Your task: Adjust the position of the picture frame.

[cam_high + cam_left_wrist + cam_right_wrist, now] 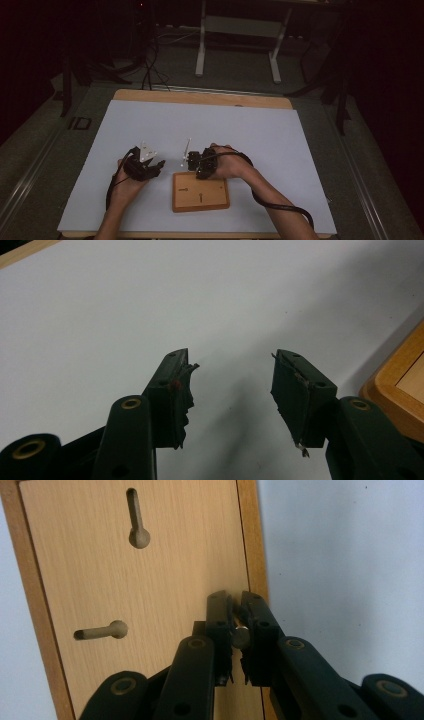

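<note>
A small wooden board (215, 197) with a darker rim lies on the white sheet near the table's front. Two keyhole-shaped slots (137, 520) are cut in its pale face (175, 555). My right gripper (235, 597) hangs over the board's edge, shut on a small metal pin (241, 636) whose round end shows between the pads. In the high view the right gripper (201, 172) sits at the board's far edge. My left gripper (232, 360) stands open over the bare sheet, nothing between its jaws; it is left of the board in the high view (156, 166).
A large white sheet (200, 125) covers most of the wooden table (200, 96). The board's corner (400, 380) lies just right of the left gripper. Beyond the table are a dark floor, cables and a white desk frame (240, 45).
</note>
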Tool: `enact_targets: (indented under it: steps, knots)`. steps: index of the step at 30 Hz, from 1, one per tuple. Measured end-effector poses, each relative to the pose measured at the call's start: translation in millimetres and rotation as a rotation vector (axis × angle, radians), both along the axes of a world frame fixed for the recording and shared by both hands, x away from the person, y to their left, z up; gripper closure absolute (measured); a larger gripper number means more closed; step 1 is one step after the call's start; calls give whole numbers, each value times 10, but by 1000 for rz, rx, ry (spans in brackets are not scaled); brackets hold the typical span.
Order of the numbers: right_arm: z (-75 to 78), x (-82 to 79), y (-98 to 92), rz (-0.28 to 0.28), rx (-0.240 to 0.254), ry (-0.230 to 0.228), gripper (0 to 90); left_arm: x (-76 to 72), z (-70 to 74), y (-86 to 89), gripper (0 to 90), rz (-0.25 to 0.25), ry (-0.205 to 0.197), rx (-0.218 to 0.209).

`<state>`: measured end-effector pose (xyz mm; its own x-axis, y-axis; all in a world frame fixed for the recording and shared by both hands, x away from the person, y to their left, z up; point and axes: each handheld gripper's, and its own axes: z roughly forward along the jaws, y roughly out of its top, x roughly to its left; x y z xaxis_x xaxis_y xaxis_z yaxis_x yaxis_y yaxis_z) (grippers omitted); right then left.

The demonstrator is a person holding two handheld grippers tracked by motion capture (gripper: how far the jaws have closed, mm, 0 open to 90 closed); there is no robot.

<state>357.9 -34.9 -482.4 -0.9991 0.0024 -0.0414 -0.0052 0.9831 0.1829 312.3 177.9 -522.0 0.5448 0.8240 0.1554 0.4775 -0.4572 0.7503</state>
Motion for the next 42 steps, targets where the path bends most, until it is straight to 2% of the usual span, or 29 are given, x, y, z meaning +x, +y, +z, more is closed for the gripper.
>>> enact_targets:
  steps: [2, 7, 8, 11, 15, 21, 22, 26, 32, 36, 39, 42]
  knots:
    - [0, 28, -32, -10, 19, 31, 836, 1, 0, 3, 494, 0, 2, -1]
    - [39, 59, -66, -15, 36, 68, 837, 4, -3, -3, 494, 0, 1, 1]
    - [84, 58, -79, -2, 31, 73, 837, 5, -4, -5, 493, -1, 1, 3]
    - [87, 57, -83, -1, 16, 72, 838, 1, -4, -13, 494, -3, 1, 6]
    - [67, 79, -113, 14, 8, 98, 838, 2, -4, -9, 494, -2, -1, 5]
    - [118, 146, -148, 6, 29, 91, 838, 1, -2, -9, 494, -3, -2, 9]
    - [150, 181, -169, -4, 54, 99, 838, 2, -2, -8, 494, -1, -4, 7]
    - [209, 238, -198, -14, 66, 92, 838, 2, -2, -6, 494, 0, -3, 8]
    - [259, 407, -272, -73, 60, 82, 838, 3, -5, -10, 495, 0, -3, 9]
    - [248, 489, -302, -95, 63, 72, 838, 2, -6, -15, 495, -1, -3, 11]
    - [221, 576, -323, -102, 48, 78, 838, 3, -10, -26, 495, -3, 1, 12]
    - [194, 661, -326, -104, 41, 56, 837, 4, -13, -30, 495, -4, 2, 16]
